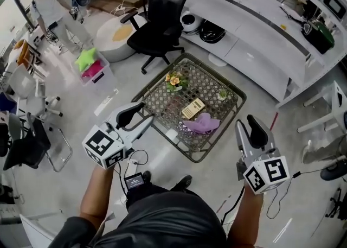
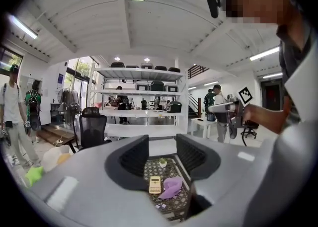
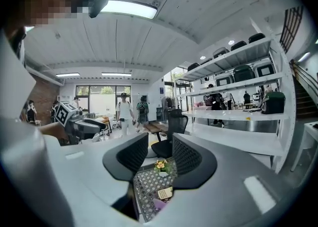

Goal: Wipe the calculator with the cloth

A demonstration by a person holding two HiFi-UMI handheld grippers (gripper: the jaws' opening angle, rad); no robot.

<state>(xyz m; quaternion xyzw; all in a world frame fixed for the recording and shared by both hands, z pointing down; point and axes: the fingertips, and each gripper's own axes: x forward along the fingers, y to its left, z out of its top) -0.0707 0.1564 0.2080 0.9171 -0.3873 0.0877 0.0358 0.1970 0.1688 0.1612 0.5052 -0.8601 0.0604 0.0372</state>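
Nearest us, the left hand-held gripper and the right hand-held gripper are both held out in the air. Jaws are apart on each, a moderate gap with nothing between them, so both are empty. Ahead of and below both, well apart from the jaws, is the low mesh worktop. The calculator lies flat on it, with the purple cloth crumpled just beside it, on the right hand-held gripper's side. Beyond those come a flower pot at the worktop's far side, then an office chair. We judge the task not started: cloth not picked up, calculator unwiped, grasp and wipe all left.
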